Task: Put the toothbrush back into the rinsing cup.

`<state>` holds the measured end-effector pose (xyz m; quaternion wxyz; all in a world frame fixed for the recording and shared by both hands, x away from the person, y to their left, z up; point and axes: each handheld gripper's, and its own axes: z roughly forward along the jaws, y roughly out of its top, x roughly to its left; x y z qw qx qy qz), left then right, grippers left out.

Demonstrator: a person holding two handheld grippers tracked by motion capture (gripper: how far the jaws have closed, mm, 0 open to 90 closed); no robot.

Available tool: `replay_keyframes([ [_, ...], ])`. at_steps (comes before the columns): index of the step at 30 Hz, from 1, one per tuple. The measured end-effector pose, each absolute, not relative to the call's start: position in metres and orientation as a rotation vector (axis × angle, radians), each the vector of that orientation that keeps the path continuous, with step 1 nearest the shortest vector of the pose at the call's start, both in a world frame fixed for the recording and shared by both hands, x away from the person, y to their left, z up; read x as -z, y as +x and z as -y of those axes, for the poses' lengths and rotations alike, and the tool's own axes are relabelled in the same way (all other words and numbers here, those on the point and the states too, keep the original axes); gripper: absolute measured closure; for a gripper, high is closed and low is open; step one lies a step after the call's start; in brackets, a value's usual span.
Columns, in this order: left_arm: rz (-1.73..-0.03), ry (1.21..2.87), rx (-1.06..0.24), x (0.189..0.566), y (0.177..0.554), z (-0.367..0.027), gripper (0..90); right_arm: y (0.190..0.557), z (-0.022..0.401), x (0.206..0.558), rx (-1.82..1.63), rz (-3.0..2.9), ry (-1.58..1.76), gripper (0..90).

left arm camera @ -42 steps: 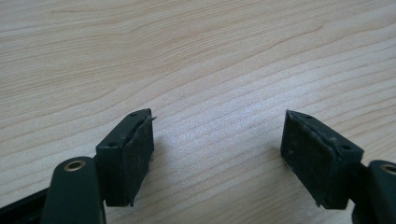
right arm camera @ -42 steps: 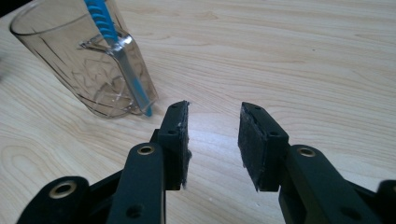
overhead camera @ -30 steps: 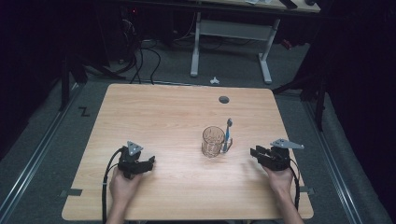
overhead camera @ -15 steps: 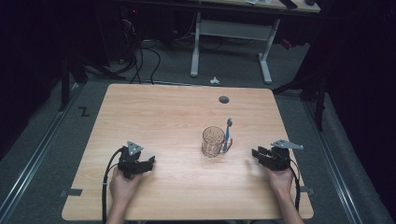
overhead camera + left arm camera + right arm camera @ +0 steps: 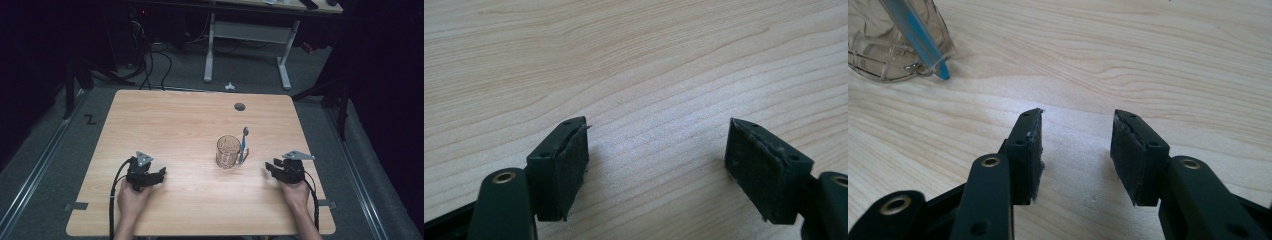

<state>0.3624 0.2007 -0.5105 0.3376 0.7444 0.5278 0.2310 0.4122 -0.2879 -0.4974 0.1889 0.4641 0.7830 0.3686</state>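
A clear glass mug (image 5: pixel 228 152) stands on the wooden table (image 5: pixel 190 120), right of its middle. A blue and clear toothbrush (image 5: pixel 243 145) leans upright against the mug's right side, head up. In the right gripper view the mug (image 5: pixel 883 50) and the toothbrush's lower end (image 5: pixel 923 45) sit at the upper left, and that end touches the table. My right gripper (image 5: pixel 268 167) (image 5: pixel 1077 145) lies low on the table to the right of the mug. Its jaws have just been opening, with nothing between them. Near the front left my left gripper (image 5: pixel 161 173) (image 5: pixel 656 150) rests open over bare wood.
A dark round hole (image 5: pixel 239 106) marks the table's far side. Beyond the far edge a small white object (image 5: pixel 229 86) lies on the floor, near the white legs of another desk (image 5: pixel 209 55). Cables (image 5: pixel 150 60) trail over the floor at the back left.
The right gripper's jaws stand a little wider apart than before, and that hand has barely shifted. The left hand, the mug and the toothbrush have kept still.
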Motion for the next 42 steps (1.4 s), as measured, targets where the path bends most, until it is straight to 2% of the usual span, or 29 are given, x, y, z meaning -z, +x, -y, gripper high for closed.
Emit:
replay_keyframes([
  [17,-1.376,1.94,-0.601,0.51,0.362,-0.201,26.1,0.409,0.273,0.503,-0.995,-2.236,1.247,54.0],
  [30,-1.376,1.939,-0.601,0.51,0.362,-0.201,26.0,0.405,0.269,0.504,-0.961,-2.232,1.239,39.8],
  [42,-1.374,1.94,-0.601,0.51,0.362,-0.201,25.9,0.388,0.266,0.504,-0.938,-2.183,1.304,36.4],
])
